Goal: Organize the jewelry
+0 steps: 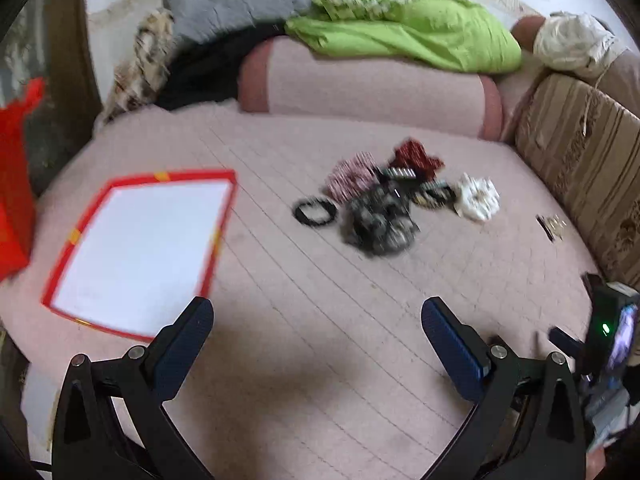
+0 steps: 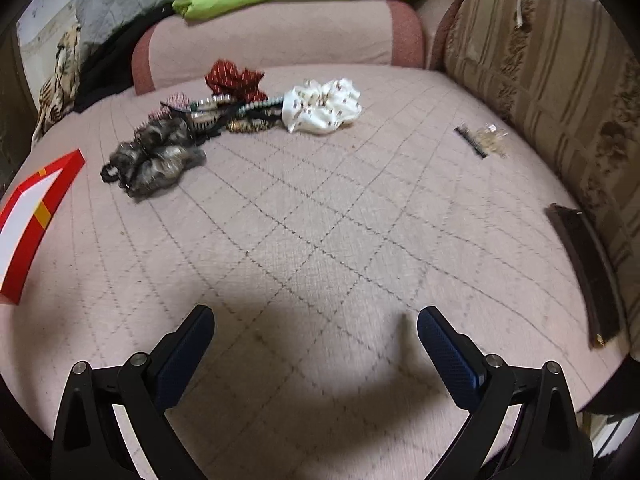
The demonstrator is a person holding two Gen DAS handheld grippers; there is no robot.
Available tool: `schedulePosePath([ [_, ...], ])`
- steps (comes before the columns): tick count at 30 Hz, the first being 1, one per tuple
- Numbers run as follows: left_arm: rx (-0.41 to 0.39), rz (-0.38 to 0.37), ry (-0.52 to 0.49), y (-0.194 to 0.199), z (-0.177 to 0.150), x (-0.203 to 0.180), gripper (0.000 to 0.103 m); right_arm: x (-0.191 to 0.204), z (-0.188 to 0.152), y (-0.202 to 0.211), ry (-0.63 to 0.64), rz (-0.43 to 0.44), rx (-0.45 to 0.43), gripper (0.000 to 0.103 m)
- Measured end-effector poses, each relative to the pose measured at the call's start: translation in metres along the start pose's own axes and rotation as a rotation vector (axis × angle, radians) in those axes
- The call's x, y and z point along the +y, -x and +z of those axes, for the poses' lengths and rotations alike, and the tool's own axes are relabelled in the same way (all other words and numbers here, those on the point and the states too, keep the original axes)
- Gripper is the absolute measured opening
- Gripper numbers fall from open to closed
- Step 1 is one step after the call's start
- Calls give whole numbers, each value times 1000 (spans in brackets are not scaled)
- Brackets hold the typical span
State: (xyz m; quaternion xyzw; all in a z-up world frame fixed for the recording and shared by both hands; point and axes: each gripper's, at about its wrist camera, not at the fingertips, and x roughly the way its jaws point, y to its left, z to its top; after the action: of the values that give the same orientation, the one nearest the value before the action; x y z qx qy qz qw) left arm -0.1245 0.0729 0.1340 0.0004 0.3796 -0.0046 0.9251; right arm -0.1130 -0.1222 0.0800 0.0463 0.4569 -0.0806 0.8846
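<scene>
Both tools released above the pink quilted sofa seat (image 2: 320,220), nothing grasped.

Ahead of the left tool (image 1: 316,320), jaws spread wide, the jewelry pile (image 1: 384,196) lies beyond its tips, with the red-rimmed tray (image 1: 140,248) ahead-left. The right tool (image 2: 316,328) is equally spread; the pile (image 2: 224,120) sits far ahead-left, and a small dark clip (image 2: 472,142) ahead-right.
</scene>
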Motion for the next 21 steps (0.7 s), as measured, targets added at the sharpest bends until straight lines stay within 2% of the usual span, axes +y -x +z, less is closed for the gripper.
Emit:
schedulePosePath([
  [4, -82, 48, 2, 22, 7, 6, 103, 7, 5, 33, 2, -19, -112, 103],
  [8, -103, 67, 10, 31, 10, 17, 103, 13, 6, 51, -21, -42, -170, 103],
  [16, -74, 23, 51, 33, 6, 35, 103, 18, 3, 54, -10, -52, -140, 103],
  [21, -66, 48, 41, 30, 5, 34, 103, 18, 0, 56, -3, -45, -142, 103],
])
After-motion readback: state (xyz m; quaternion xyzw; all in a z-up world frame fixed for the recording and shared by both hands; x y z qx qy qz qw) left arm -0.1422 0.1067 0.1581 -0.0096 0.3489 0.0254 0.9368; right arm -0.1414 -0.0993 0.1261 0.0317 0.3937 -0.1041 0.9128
